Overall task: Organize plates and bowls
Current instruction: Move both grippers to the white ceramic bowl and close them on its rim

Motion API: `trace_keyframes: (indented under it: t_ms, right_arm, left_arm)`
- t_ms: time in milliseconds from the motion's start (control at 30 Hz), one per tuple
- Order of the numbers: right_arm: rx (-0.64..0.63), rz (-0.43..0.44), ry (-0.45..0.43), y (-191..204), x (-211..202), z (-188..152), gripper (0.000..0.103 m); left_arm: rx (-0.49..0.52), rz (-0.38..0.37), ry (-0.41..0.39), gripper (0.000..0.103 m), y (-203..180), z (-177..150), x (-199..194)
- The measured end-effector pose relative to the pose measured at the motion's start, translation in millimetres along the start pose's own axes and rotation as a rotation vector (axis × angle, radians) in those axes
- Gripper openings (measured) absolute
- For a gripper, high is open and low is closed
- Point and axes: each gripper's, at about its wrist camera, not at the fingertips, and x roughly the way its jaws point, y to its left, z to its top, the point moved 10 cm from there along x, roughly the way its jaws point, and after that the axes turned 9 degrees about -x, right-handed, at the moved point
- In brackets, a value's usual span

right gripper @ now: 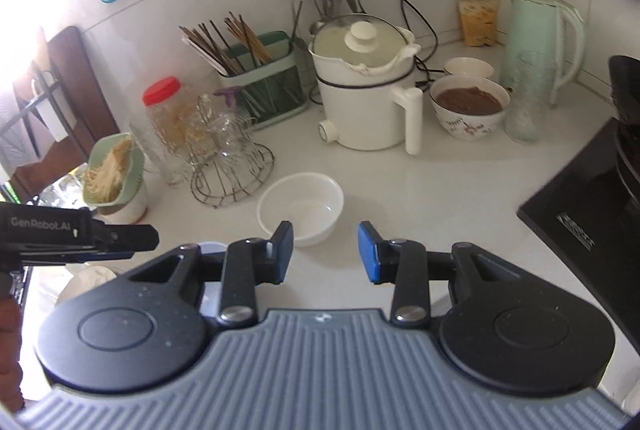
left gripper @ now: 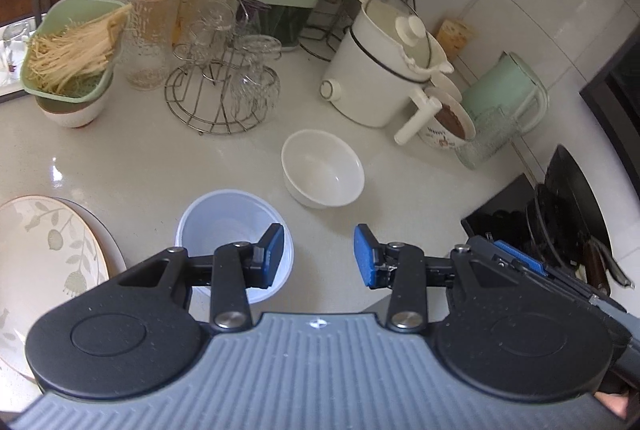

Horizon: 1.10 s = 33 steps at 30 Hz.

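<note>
A small white bowl [left gripper: 323,169] stands upright on the white counter; the right wrist view shows this white bowl [right gripper: 301,207] just beyond the gripper. A pale blue plastic bowl [left gripper: 224,226] sits nearer, partly under the left gripper's left finger. A floral plate [left gripper: 44,262] lies at the left edge on a stack. My left gripper [left gripper: 319,256] hovers open with bare counter between its blue pads. My right gripper [right gripper: 325,253] is open too, holding nothing, its left pad over the white bowl's near rim. The other gripper's body [right gripper: 80,232] shows at the left.
A wire glass rack [left gripper: 224,85], a white electric pot [left gripper: 384,65], a bowl of brown food [right gripper: 468,105], a green kettle [right gripper: 540,41], a chopstick holder [left gripper: 280,1] and a green basket of noodles [left gripper: 68,49] crowd the back. A black stove [right gripper: 592,205] lies right.
</note>
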Motion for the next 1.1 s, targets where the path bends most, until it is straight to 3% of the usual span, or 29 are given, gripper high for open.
trace_keyframes:
  t_ms: [367,867,933,1000,1100]
  right_arm:
    - [0.058,-0.058,0.014,23,10,-28,0.039]
    - [0.094,-0.074,0.097,4,63,-27,0.039]
    - [0.081,-0.081,0.109,0,73,-25,0.047]
    - [0.083,-0.084,0.119,-5,84,-23,0.072]
    - [0.092,-0.094,0.12,-13,99,-19,0.074]
  left_arm:
    - [0.042,0.007,0.064,0.044,30,-20,19]
    - [0.018,0.081,0.088,0.044,29,19,73]
    - [0.016,0.079,0.092,0.044,25,25,82]
    - [0.02,0.078,0.093,0.044,22,31,91]
    - [0.019,0.07,0.105,0.044,17,39,106]
